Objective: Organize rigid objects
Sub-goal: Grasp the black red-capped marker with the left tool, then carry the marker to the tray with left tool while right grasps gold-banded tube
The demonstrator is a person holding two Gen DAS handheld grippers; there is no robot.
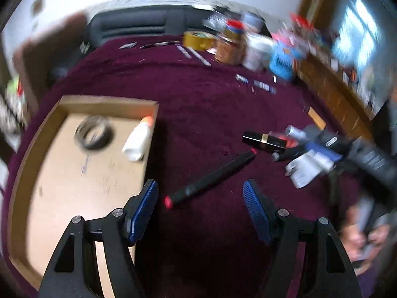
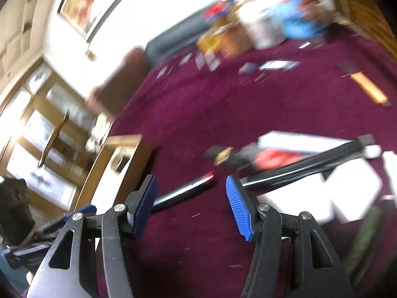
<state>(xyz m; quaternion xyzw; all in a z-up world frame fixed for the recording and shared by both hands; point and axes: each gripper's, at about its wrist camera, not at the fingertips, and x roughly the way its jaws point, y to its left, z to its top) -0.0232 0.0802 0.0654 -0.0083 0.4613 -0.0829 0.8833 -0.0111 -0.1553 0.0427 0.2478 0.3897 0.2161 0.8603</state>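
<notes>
Both views are smeared with motion blur, so fine detail is hard to read. The left gripper [image 1: 200,206] hangs over the maroon carpet [image 1: 198,104] with its 2 blue-padded fingers [image 1: 145,208] spread wide and nothing between them. Just ahead of it, lying flat on the carpet at a slant, is a long black marker [image 1: 211,178] with a red tip at each end; its near end sits between the finger lines, but the pads are apart from it.

To the left of that gripper lies a shallow cardboard tray [image 1: 22,173]. Inside it, toward the far end, are a dark roll of tape [image 1: 94,134] and a white bottle with an orange cap [image 1: 139,140], which lies on its side against the tray's right wall.

Further right on the carpet is a black lipstick case with a gold band [image 1: 264,140], and just beyond it a cluster of white and grey items [image 1: 305,168] too blurred to identify. The right gripper, seen from the left wrist camera as a dark arm with a blue pad, reaches in over that cluster.

From the right wrist view, the right gripper [image 2: 191,203] also has its fingers [image 2: 239,211] parted and empty, above the carpet. The marker [image 2: 183,191] lies just ahead of them, the tray [image 2: 99,173] to their left.

Along the far edge of the carpet stand a yellow tape roll [image 1: 198,40], jars and a blue packet [image 1: 282,62].
</notes>
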